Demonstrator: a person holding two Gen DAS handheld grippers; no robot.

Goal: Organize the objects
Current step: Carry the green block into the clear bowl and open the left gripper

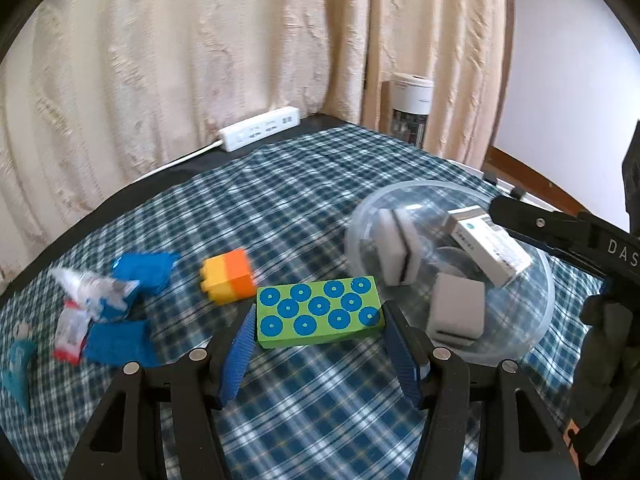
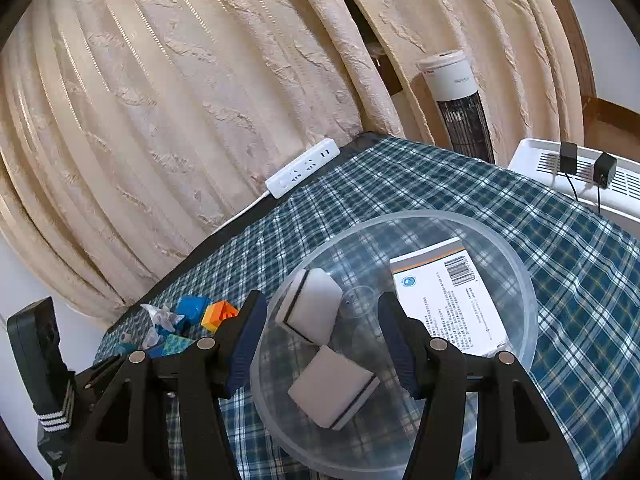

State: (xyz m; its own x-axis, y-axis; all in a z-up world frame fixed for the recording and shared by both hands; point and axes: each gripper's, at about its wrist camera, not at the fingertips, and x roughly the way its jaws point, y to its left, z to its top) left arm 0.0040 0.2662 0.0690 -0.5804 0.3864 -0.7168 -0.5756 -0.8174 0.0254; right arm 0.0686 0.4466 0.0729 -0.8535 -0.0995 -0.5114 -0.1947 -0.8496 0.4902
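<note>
A clear plastic bowl (image 2: 520,264) stands on the bench (image 1: 280,208), which is covered with a blue-and-white checked cloth, and serves here as the landmark. Inside the bowl lie two grey-white sponge blocks (image 2: 310,312) with dark seams and a white printed box (image 2: 444,300) with a barcode, leaning against the far side of the bowl. The right gripper (image 2: 322,344) hangs over the near rim of the bowl with its blue-padded jaws apart and nothing between the pads; one sponge block lies below the gap. Just beside the bowl, on the side away from the right gripper, a green block with blue dots (image 1: 320,312) lies flat on the cloth. The left gripper (image 1: 320,344) is open around it, a blue pad on either side of the block; whether the pads touch it cannot be told. Beyond the green block, farther from the bowl, sits an orange-and-yellow toy brick (image 1: 230,282), then a blurred cluster of blue pieces (image 1: 148,270) and crumpled wrappers (image 1: 92,292). A white power strip (image 1: 260,128) lies at the bench's far edge against the cream curtain (image 1: 180,40).
</note>
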